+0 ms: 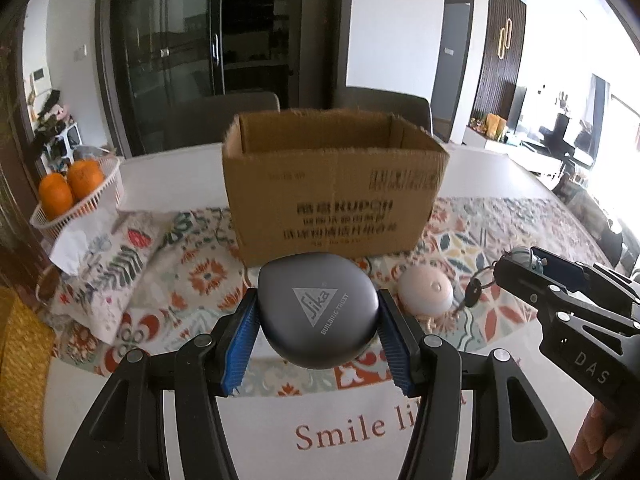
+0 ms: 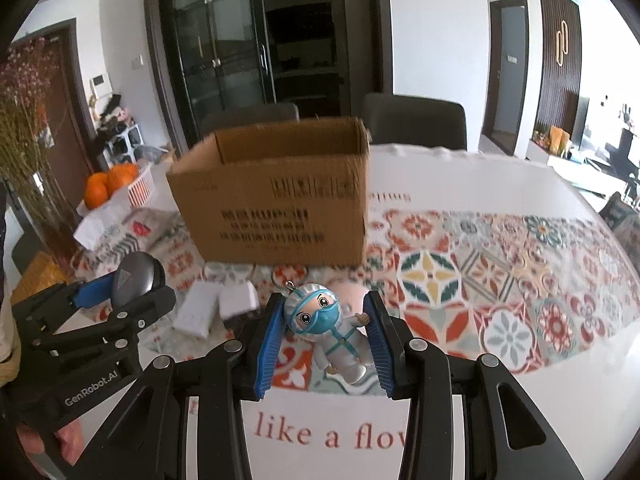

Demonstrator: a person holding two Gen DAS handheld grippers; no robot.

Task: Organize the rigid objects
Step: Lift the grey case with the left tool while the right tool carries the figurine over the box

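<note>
A: What is lying in front of you, biggest first?

B: The tabletop [image 1: 500, 184] is stretching out under a patterned cloth [image 2: 500, 264]. A cardboard box [image 1: 332, 188] is standing open-topped on that cloth, straight ahead of both my grippers. Off to the left, a white basket [image 1: 100, 200] is holding oranges [image 1: 68, 188].

A: And your left gripper?

B: My left gripper [image 1: 318, 334] is clamping a grey case [image 1: 318, 312] between its blue pads [image 1: 240, 344], one pad pressing on each side. The case is hanging above the cloth, in front of the box's near wall. From the right wrist camera I am seeing the same case [image 2: 136, 280] off to my left, clear of the tabletop.

A: The right one?

B: My right gripper [image 2: 326, 342] is squeezing a small figure [image 2: 328, 328] in a white suit and blue goggles, jaws drawn in narrow around it. It is tilting head-up toward the box, held above the cloth. A key [image 1: 474, 294] is dangling from it, showing in the left wrist camera.

A: Anything smaller lying loose?

B: A pale round thing [image 1: 426, 292] is sitting on the cloth between my two grippers, and white blocks [image 2: 216, 308] are lying just in front of the box.
</note>
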